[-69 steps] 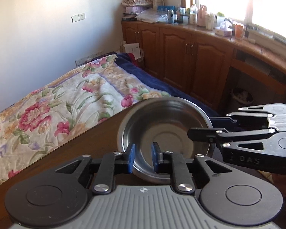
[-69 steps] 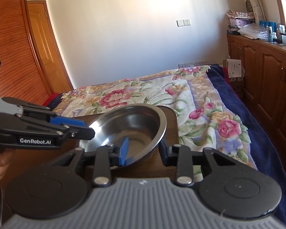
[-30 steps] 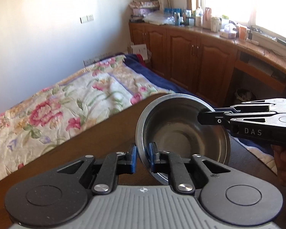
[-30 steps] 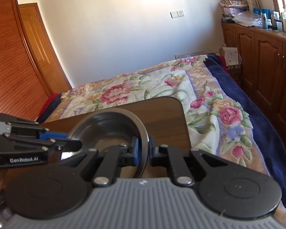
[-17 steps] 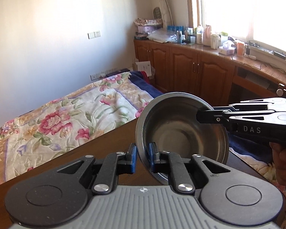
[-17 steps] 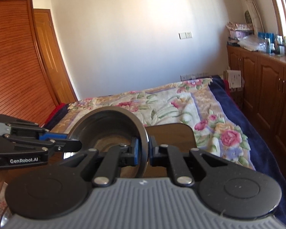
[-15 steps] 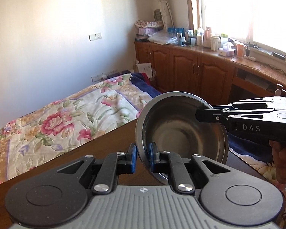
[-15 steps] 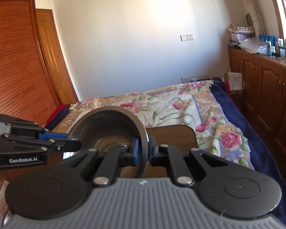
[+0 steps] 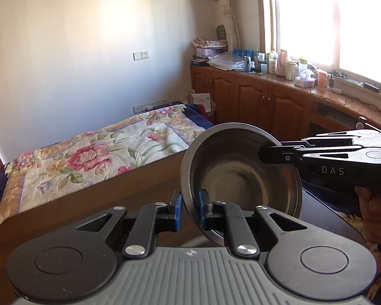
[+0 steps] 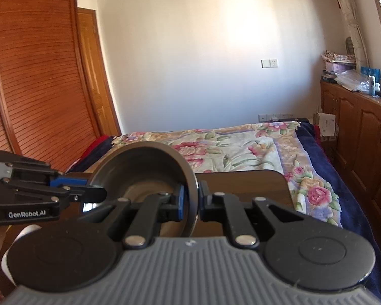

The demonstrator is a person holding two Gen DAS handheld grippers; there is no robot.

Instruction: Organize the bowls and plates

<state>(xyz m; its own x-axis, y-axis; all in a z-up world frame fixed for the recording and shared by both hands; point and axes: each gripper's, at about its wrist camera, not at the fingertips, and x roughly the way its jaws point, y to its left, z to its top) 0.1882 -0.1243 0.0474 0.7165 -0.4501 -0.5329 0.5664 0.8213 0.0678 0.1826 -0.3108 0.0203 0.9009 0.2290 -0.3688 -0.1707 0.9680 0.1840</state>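
The bed [image 9: 99,150] with its flowery cover is the biggest thing here, and the brown table [image 9: 94,198] stands right in front of it. Above the table — on the side away from the bed — hangs a shiny metal bowl [image 9: 241,175], lifted up and tipped on its side so its open face shows. The left gripper [image 9: 190,209] pinches the bowl's rim at the bottom edge, one blue pad [image 9: 176,209] outside and one inside, its jaws closed tight on the thin metal. The right gripper [image 10: 190,200] does the same on the other side of the rim, jaws closed on it too. The bowl looks hard and stiff, light enough to lift, and smooth — so I think it could slip or swing if only one side held it. The rim is the best place to grab, since the round wall is too wide and slick to pinch. It would not break if dropped, but it would clang.
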